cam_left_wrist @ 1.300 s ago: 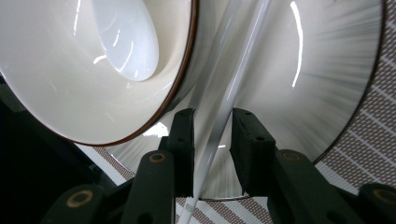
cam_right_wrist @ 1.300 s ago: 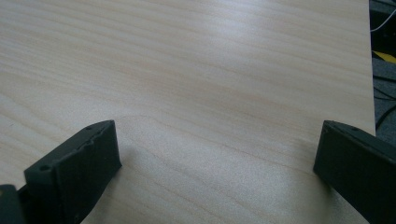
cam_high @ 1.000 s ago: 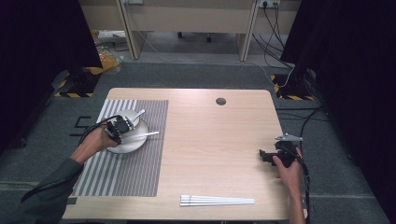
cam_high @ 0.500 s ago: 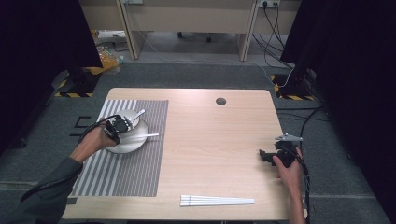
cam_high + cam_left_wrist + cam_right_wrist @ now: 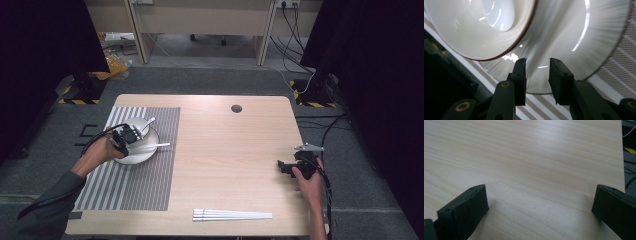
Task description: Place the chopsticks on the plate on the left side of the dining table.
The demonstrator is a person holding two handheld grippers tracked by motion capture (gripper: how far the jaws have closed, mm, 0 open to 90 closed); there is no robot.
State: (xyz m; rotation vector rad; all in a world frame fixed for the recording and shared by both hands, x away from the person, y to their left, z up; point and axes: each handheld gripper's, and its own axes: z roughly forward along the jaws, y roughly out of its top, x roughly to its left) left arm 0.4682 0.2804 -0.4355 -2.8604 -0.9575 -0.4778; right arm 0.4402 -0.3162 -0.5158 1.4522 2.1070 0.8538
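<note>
The left gripper (image 5: 129,136) hangs over the near-left rim of the plate (image 5: 142,155), which lies on the striped mat (image 5: 135,185) at the desk's left side, with a white bowl (image 5: 474,32) sitting on it. In the left gripper view the jaws stand a little apart and have just been opening; the plate's edge lies beyond and below them, nothing pinched between the pads. So this looks like a letting-go after setting the plate down. To do it well, open until both pads are clear of the rim, then lift straight away from the plate rather than dragging sideways (the bowl and the white utensils (image 5: 159,145) resting on it could slide or tip). Keep the cable off the crockery on the way out.

The right gripper (image 5: 286,166) rests near the desk's right edge, jaws wide apart over bare wood, holding nothing.

The desk (image 5: 235,150) is pale wood with a round cable hole (image 5: 236,108) near the far edge. White chopsticks (image 5: 232,215) lie bundled along the near edge. Around it are grey carpet, dark curtains on both sides, cables and yellow-black floor markings.
</note>
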